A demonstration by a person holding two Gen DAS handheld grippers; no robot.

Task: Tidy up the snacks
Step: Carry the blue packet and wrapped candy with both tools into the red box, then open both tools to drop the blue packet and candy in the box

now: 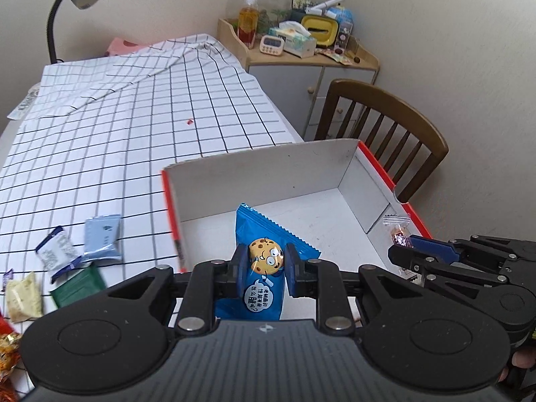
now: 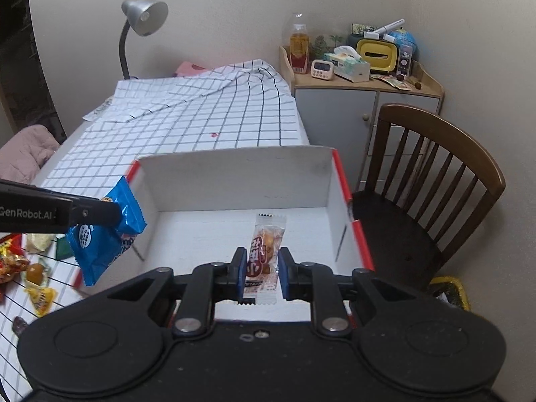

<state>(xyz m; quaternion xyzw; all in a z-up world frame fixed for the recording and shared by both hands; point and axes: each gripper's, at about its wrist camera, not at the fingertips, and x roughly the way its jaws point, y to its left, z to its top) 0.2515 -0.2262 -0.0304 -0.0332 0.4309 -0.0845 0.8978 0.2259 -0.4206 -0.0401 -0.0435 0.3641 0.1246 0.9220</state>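
Snacks were held by both tools above an open white box (image 2: pixel 234 181) with a red outer rim, which stood on the bench (image 1: pixel 100 140) covered by a checked cloth. The left hand-held gripper (image 1: pixel 264 261) was clamped on a blue cookie packet (image 1: pixel 264 268), its blue pads pressing either side of the cartoon cookie print, with the packet's upper end over the box's near left part. The right hand-held gripper (image 2: pixel 260 264) was clamped on a small clear-wrapped candy (image 2: pixel 264 251) above the box floor. Only the left wrist view showed the loose packets on the cloth left of the box: a pale blue sachet (image 1: pixel 102 238), a white-and-navy one (image 1: pixel 57 254), a green one (image 1: pixel 78 286) and a cream one (image 1: pixel 23 296). Only the right wrist view showed the blue packet from the side, hanging tilted over the box's left wall, and more wrapped sweets (image 2: pixel 38 293) at the bench's near left. Both views showed a grey lamp (image 2: pixel 142 16), a wooden chair (image 2: pixel 432 174) and a cluttered cabinet (image 2: pixel 365 100). The left tool pointed forward and down; the right tool entered its view from the right, nearly level.
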